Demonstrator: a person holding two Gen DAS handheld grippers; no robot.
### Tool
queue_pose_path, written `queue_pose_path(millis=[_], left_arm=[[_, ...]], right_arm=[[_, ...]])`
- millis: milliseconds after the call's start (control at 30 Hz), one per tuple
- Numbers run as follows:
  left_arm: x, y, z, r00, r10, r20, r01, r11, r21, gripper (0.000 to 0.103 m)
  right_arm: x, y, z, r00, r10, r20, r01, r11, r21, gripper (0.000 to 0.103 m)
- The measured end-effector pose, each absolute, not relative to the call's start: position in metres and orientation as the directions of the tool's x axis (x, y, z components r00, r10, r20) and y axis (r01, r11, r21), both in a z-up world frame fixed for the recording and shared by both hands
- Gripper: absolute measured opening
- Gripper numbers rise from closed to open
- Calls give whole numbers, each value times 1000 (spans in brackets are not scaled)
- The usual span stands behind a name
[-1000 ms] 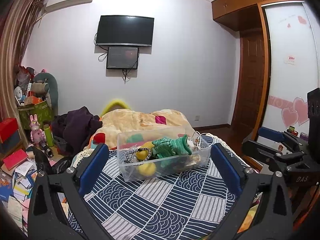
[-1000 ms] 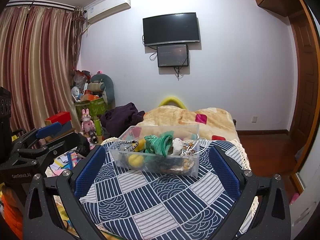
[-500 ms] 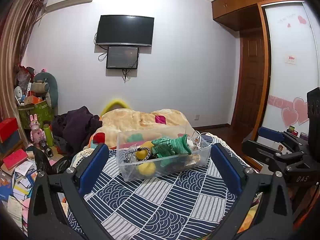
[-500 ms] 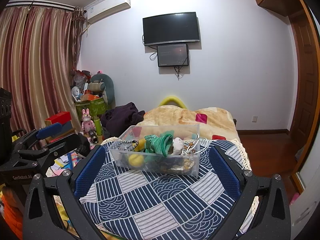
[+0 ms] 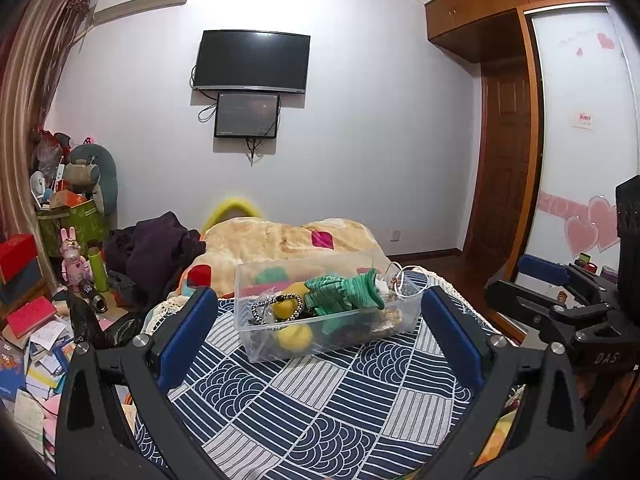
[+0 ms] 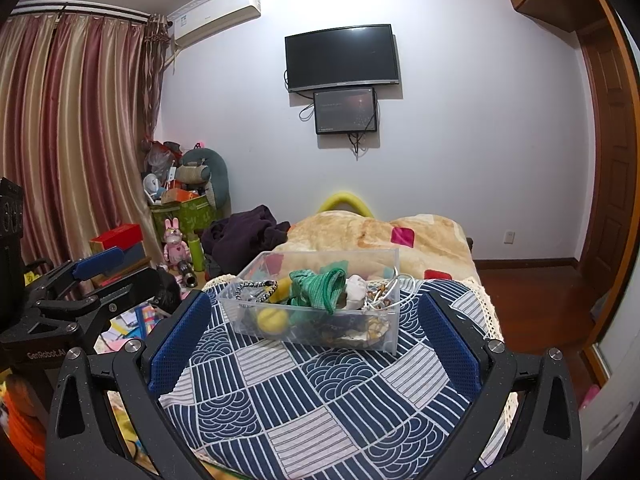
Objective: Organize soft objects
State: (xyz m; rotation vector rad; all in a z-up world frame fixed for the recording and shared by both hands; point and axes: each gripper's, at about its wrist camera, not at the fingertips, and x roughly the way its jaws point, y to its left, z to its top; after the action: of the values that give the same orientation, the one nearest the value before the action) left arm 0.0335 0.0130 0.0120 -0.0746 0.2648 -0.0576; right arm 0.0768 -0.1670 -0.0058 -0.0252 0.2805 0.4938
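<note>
Left gripper (image 5: 320,332) and right gripper (image 6: 316,330) hovered over the blue patterned cloth (image 5: 320,408), jaws wide apart, nothing held. Beyond the fingertips, a clear plastic bin (image 5: 320,328) sat on the cloth, holding a green knit glove (image 5: 344,294), yellow balls (image 5: 296,336) and cords. Farther back: beige blanket (image 5: 280,240), wall-mounted TV (image 5: 252,62).

The right gripper (image 5: 576,304), seen at the right edge of the left wrist view, carries white letters "DAS" on its black frame. The left gripper (image 6: 76,292), seen at the left edge of the right wrist view, bears "GenRobot.AI". The air conditioner (image 6: 216,12) has a label too small to read.
</note>
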Motion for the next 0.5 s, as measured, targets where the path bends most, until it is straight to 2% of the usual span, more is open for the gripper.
queue_pose_path(millis=[500], left_arm=[[34,12,12,961,-65,-267,47,996,-76,103]], right_arm=[[78,-165,-10,840,464,-282,-471,881,48,103]])
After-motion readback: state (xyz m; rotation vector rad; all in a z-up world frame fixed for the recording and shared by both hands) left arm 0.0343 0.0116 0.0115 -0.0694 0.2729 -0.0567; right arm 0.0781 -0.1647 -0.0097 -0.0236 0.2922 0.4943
